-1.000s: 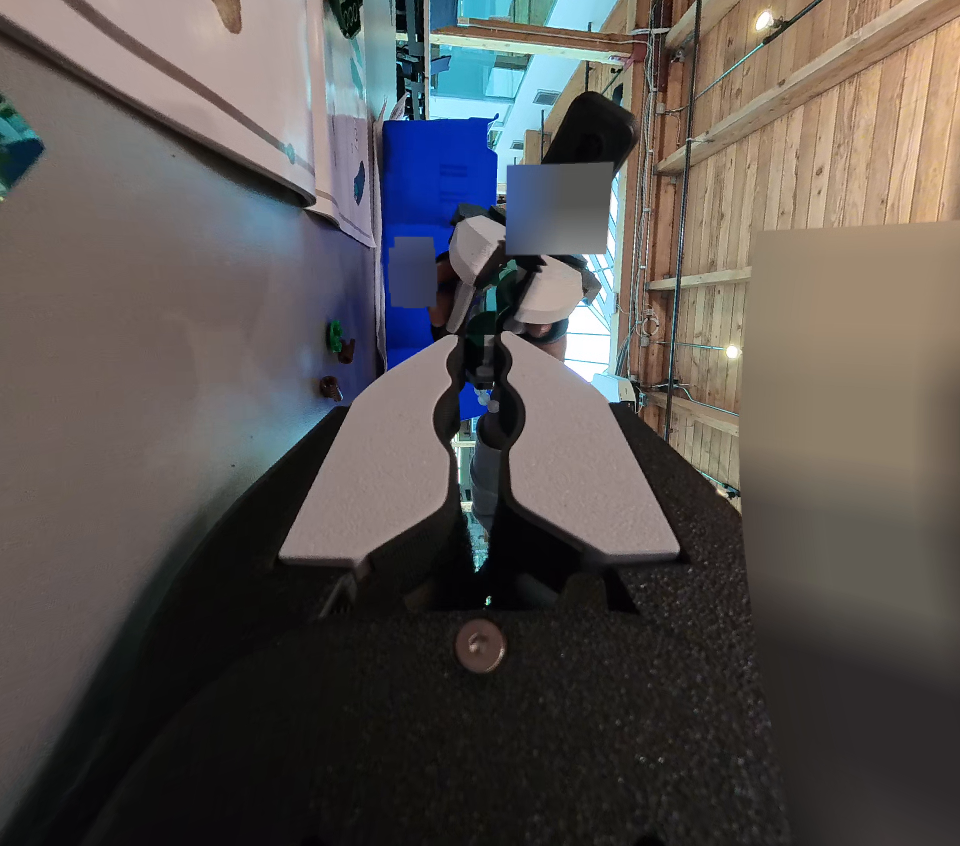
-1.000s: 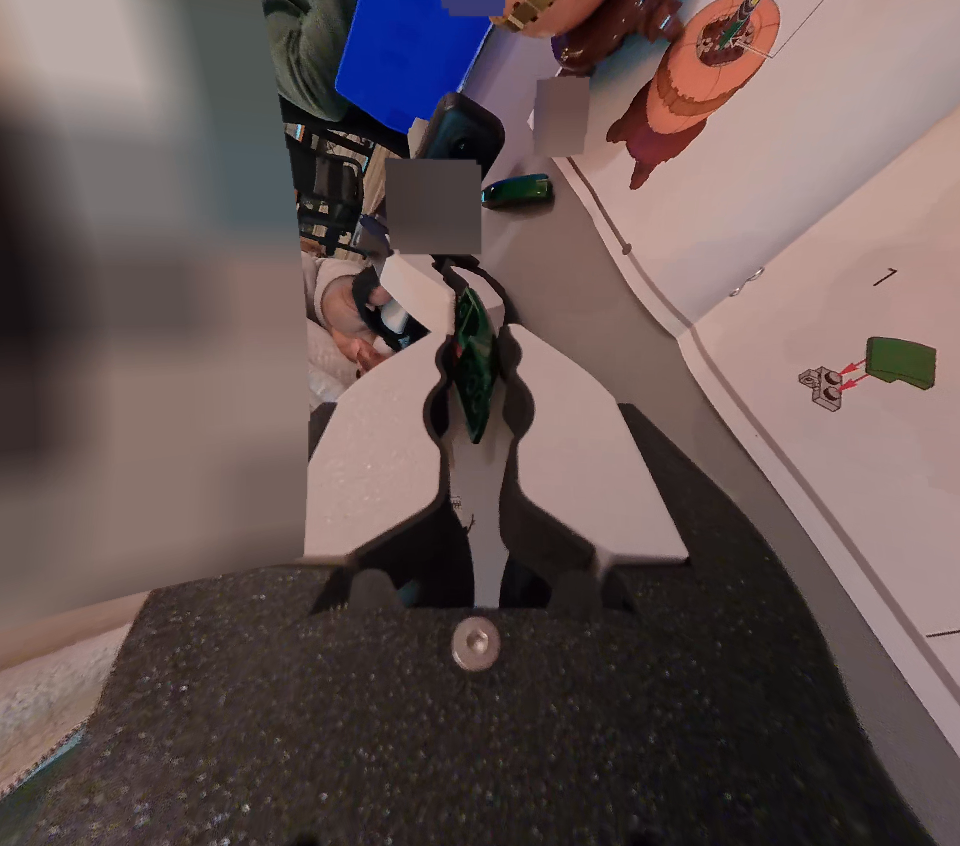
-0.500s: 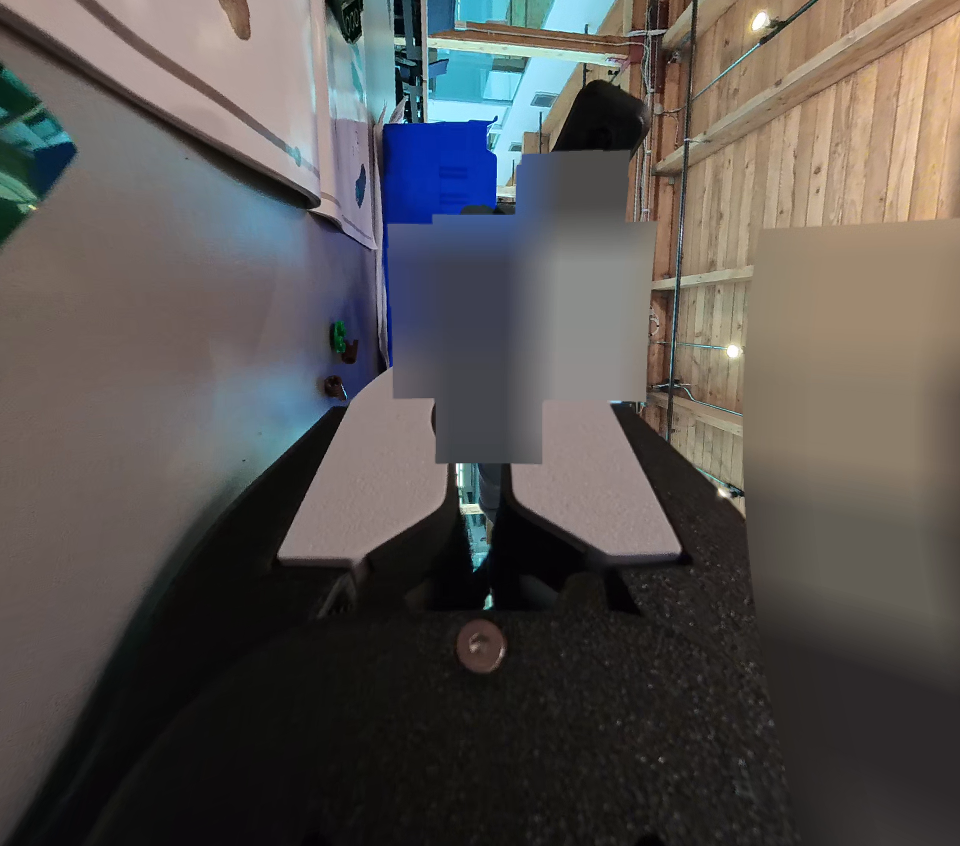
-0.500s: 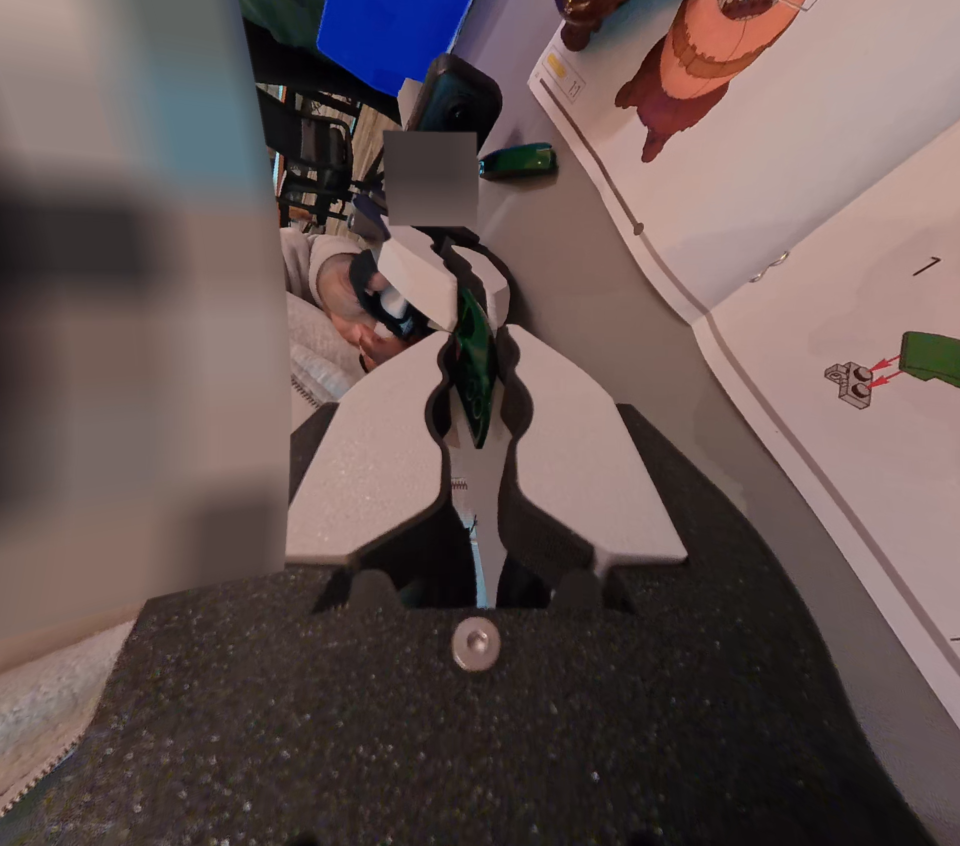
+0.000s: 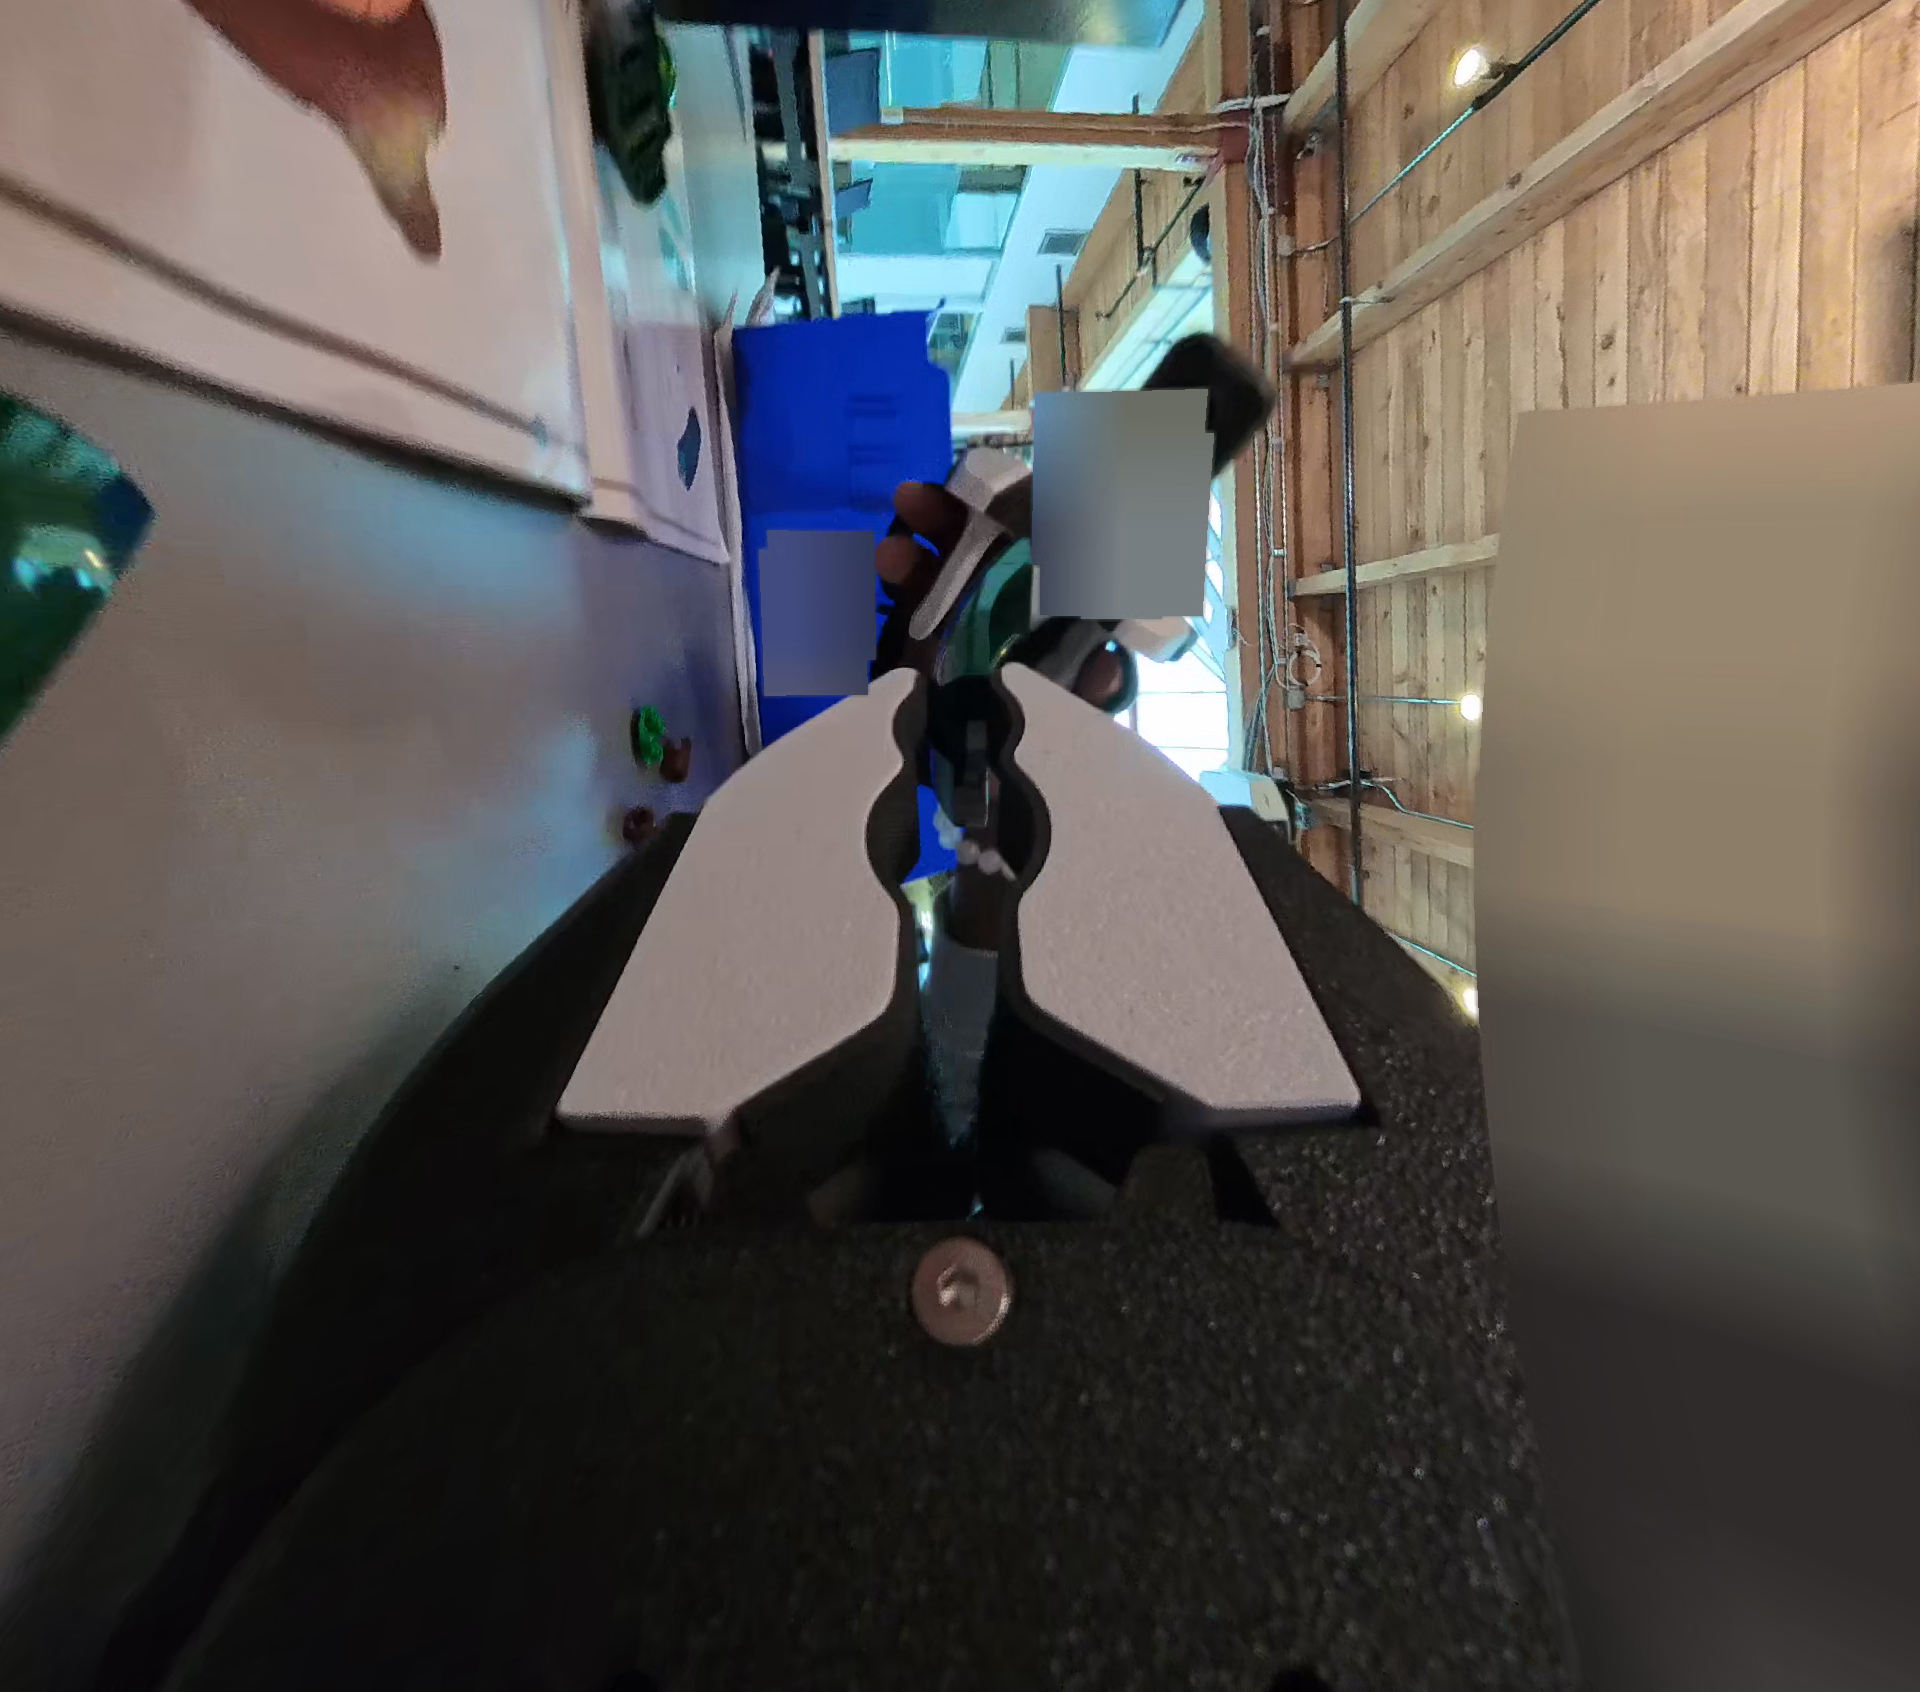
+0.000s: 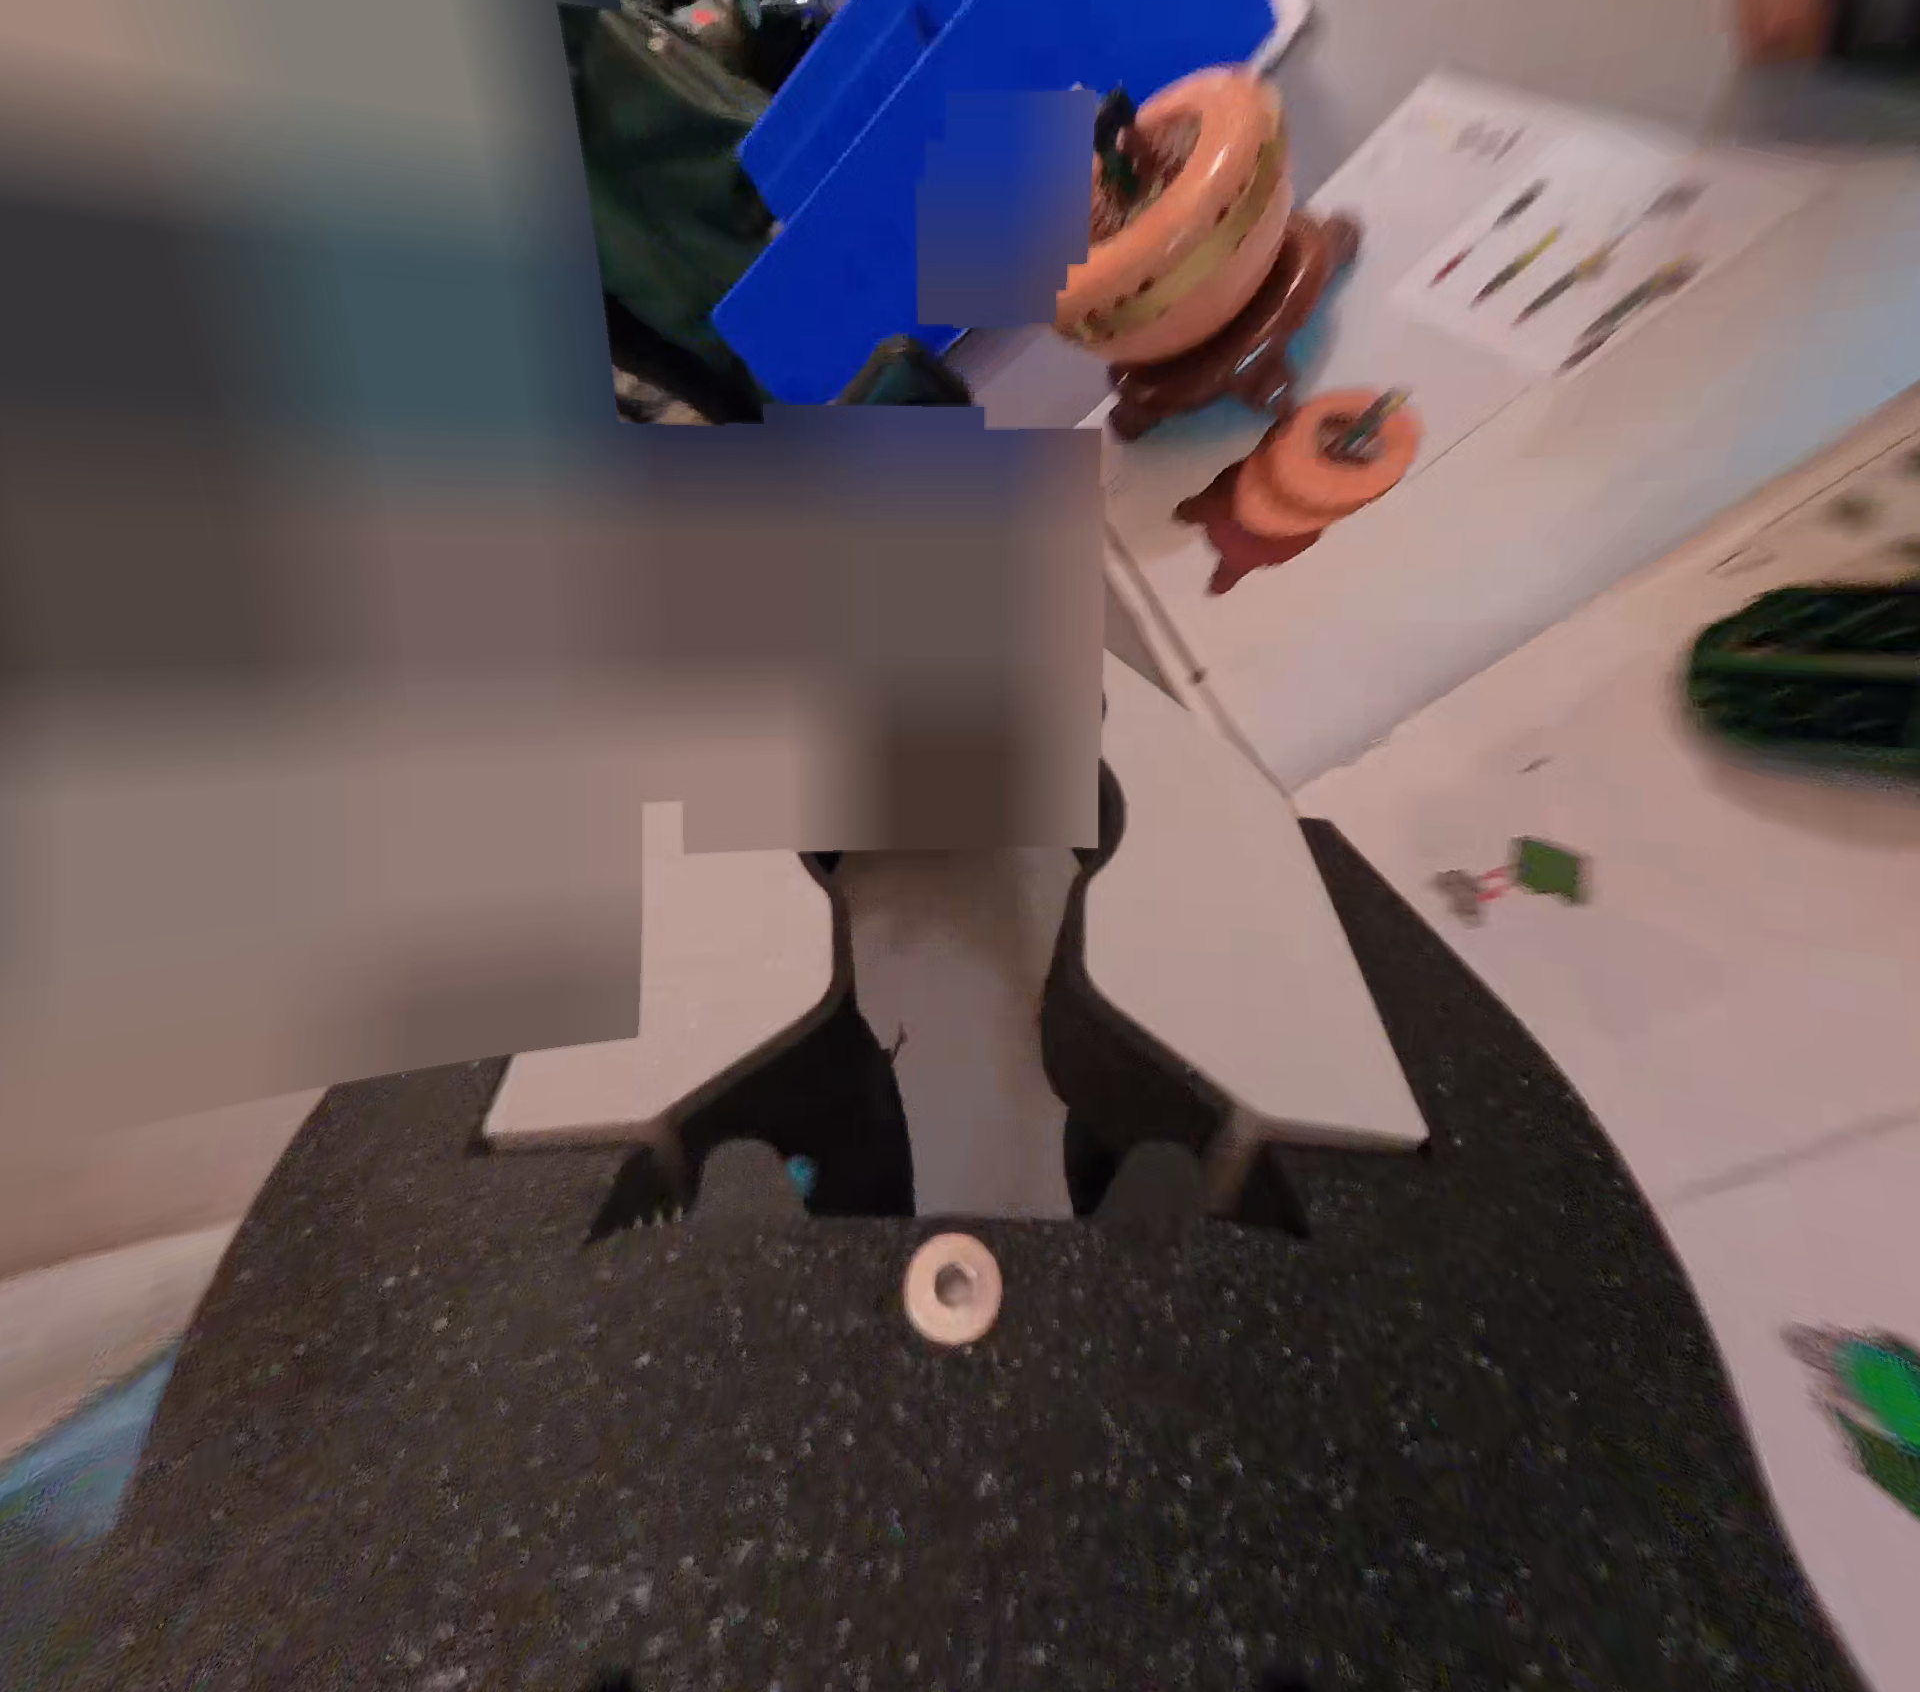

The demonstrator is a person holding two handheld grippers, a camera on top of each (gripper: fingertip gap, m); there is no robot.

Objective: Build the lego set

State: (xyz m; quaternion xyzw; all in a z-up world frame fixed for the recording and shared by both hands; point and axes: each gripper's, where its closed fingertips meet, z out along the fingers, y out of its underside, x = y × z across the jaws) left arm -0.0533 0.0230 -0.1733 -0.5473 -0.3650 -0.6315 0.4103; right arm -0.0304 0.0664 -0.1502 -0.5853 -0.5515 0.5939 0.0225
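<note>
My left gripper [image 5: 961, 707] is shut on a dark green lego leaf piece [image 5: 982, 619] that sticks out past its tips, held in the air beside the grey table [image 5: 312, 811]. My right gripper [image 6: 956, 873] has its fingers standing apart, with nothing visible between them; a mosaic patch hides its tips. In the left wrist view, one of its fingers [image 5: 961, 562] shows just beyond the leaf. The built lego pot [image 6: 1184, 260], orange on a brown stand, stands at the back on the table.
An open instruction booklet [image 6: 1455, 551] lies on the table to the right. Blue bins [image 6: 935, 136] stand behind the pot. Small green [image 5: 649, 728] and brown [image 5: 636, 823] pieces lie loose on the table. A blurred green piece [image 6: 1881, 1414] lies near right.
The right gripper's fingers have spread and the green leaf piece is no longer between them. Its view has swung and blurred. The left gripper stays shut on the leaf.
</note>
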